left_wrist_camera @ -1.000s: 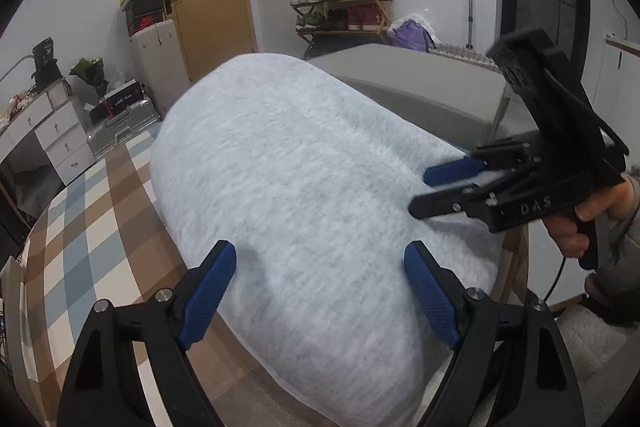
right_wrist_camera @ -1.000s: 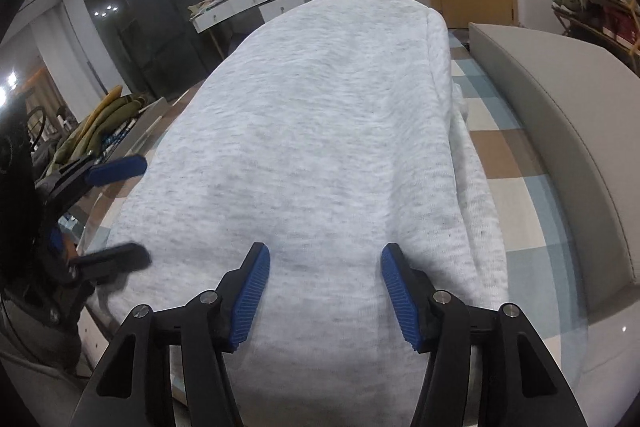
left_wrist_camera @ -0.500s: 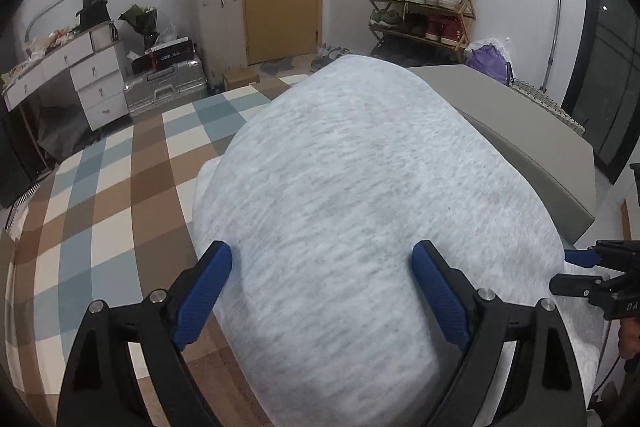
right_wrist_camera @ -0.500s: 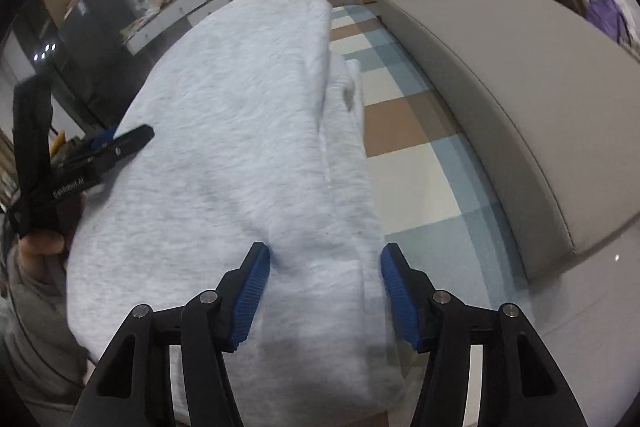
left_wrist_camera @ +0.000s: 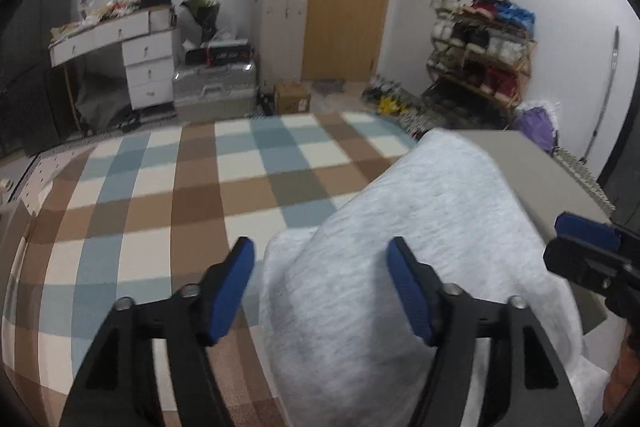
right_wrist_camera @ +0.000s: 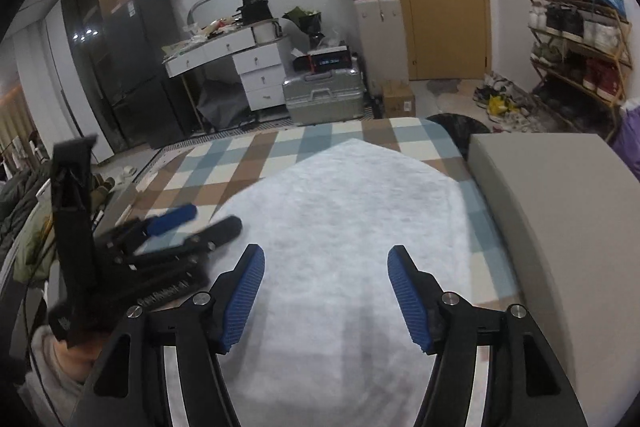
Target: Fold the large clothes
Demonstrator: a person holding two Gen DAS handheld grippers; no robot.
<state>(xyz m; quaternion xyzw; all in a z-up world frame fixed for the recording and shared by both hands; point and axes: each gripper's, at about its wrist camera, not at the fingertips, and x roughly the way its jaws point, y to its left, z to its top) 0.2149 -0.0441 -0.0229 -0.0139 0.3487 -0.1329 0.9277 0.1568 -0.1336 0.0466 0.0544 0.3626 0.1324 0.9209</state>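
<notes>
Two changes are seen against the earlier frames. First, the grey garment [right_wrist_camera: 344,227], which a second ago filled both views as one broad sheet, is now seen as a narrower, doubled bundle on the checked cloth [left_wrist_camera: 160,195] (a fold along its length is judged to be in place, with a crosswise fold probably left to do). Second, the jaws of both tools have altered: those of the left gripper [left_wrist_camera: 320,287] have just been closing from a wider spread, and those of the right gripper [right_wrist_camera: 326,295] have just been opening a little. Neither pair is pressed on cloth; both stand apart, with fabric seen between the pads but no pinch made.

From the left wrist view, the garment is seen running from the near edge of the checked surface away toward the far right, where it rests against the grey cushion [left_wrist_camera: 560,187]. Its left border lies just inside the left pad, so the gripper is set over that border rather than over the middle. From the right wrist view, the garment is centred between the blue pads and tapers to a blunt point toward the far edge; the cushion is alongside on the right. The left gripper is seen blurred at the garment's left border, near it, though contact cannot be told.
</notes>
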